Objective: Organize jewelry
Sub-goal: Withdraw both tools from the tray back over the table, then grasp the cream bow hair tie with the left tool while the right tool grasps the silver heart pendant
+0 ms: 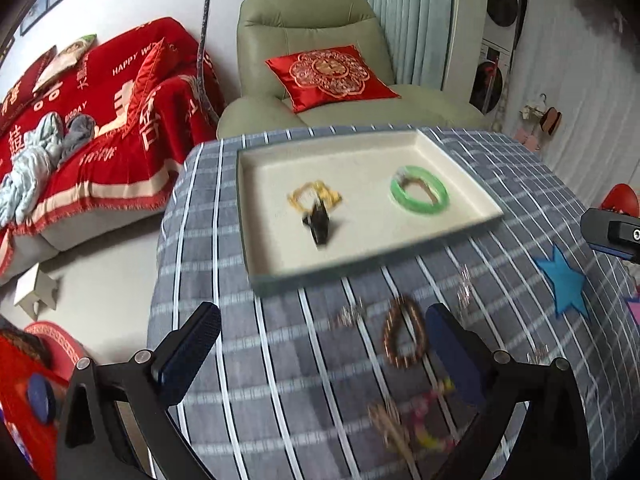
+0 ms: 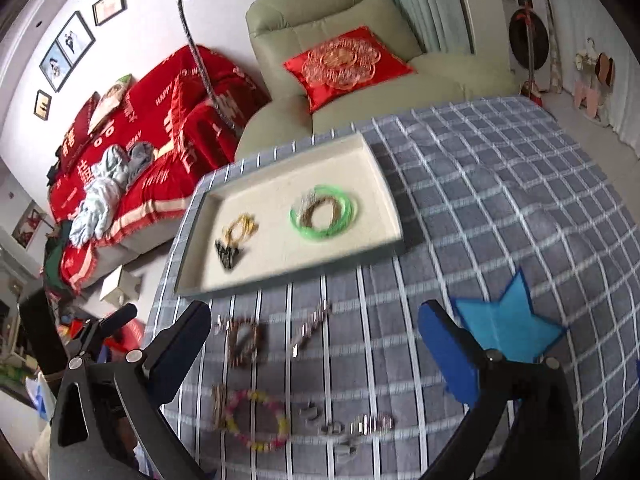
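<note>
Here both claws — left claw (image 1: 320, 344), right claw (image 2: 314, 344) — hang released over the checked surface (image 2: 500, 184); a green bangle (image 2: 324, 212) lies in the far tray (image 2: 384, 184), a brown bead bracelet (image 1: 404, 332) nearer.

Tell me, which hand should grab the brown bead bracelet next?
Probably left. The brown bead bracelet lies right between the left gripper fingers; for the right gripper it sits off-center.
</note>
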The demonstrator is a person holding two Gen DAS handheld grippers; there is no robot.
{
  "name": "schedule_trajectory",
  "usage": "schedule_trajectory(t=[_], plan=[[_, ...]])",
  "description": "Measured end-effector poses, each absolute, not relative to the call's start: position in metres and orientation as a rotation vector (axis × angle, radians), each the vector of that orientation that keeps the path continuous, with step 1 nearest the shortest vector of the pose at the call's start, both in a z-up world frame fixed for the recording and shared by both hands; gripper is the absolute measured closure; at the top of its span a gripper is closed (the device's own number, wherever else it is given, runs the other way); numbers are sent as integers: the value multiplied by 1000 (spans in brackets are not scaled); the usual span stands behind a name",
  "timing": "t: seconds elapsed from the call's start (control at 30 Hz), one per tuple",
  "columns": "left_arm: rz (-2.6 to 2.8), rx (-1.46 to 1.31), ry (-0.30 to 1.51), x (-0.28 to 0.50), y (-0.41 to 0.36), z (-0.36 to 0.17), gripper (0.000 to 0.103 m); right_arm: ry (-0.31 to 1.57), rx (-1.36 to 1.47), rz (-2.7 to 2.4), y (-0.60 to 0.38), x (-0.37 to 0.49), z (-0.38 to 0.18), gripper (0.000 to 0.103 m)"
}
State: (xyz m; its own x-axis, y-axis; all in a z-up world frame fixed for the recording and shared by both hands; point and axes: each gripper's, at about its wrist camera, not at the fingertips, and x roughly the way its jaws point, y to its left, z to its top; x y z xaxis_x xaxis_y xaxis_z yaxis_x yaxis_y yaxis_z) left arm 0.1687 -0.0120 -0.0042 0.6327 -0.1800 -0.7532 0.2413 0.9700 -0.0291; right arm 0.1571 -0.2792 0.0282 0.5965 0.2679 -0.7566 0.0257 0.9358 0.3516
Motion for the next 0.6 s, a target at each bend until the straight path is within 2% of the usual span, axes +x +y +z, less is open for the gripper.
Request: schedule_trajectory(t=[0.6], plan=[[-218,45,978,104,0,-57,0,1090,342,1,-296,69,-50,0]])
